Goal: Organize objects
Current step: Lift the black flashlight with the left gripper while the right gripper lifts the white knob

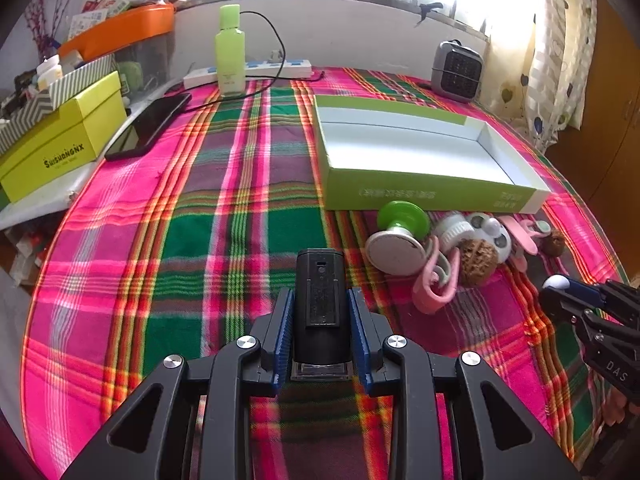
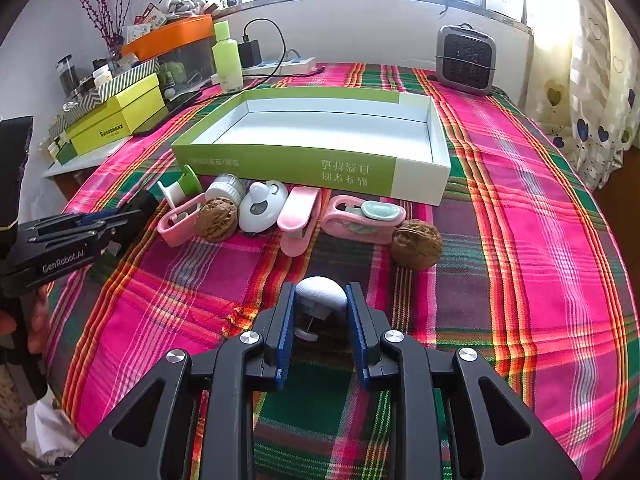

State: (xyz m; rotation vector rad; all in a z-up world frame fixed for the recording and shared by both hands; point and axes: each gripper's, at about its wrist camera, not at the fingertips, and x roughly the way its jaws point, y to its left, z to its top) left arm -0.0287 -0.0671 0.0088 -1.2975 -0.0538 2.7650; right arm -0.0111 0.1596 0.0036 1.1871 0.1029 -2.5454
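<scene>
My left gripper [image 1: 320,304] is shut on a black oblong device [image 1: 320,296], held above the plaid cloth left of the item row. My right gripper [image 2: 320,300] is shut on a small white rounded object [image 2: 322,294], also seen in the left wrist view [image 1: 557,281]. An open green-and-white box [image 2: 280,166] lies behind a row of items: a green-and-white spool [image 2: 182,188], pink clips [image 2: 300,216], a white round gadget [image 2: 262,206] and two walnuts [image 2: 416,244]. The box [image 1: 420,194] also shows in the left wrist view.
A yellow-green box [image 1: 60,148], an orange tray [image 1: 120,28], a dark phone [image 1: 148,126], a green bottle [image 1: 230,52], a power strip [image 1: 256,70] and a small grey heater [image 2: 466,58] stand along the back. The plaid cloth [image 1: 200,240] covers the table.
</scene>
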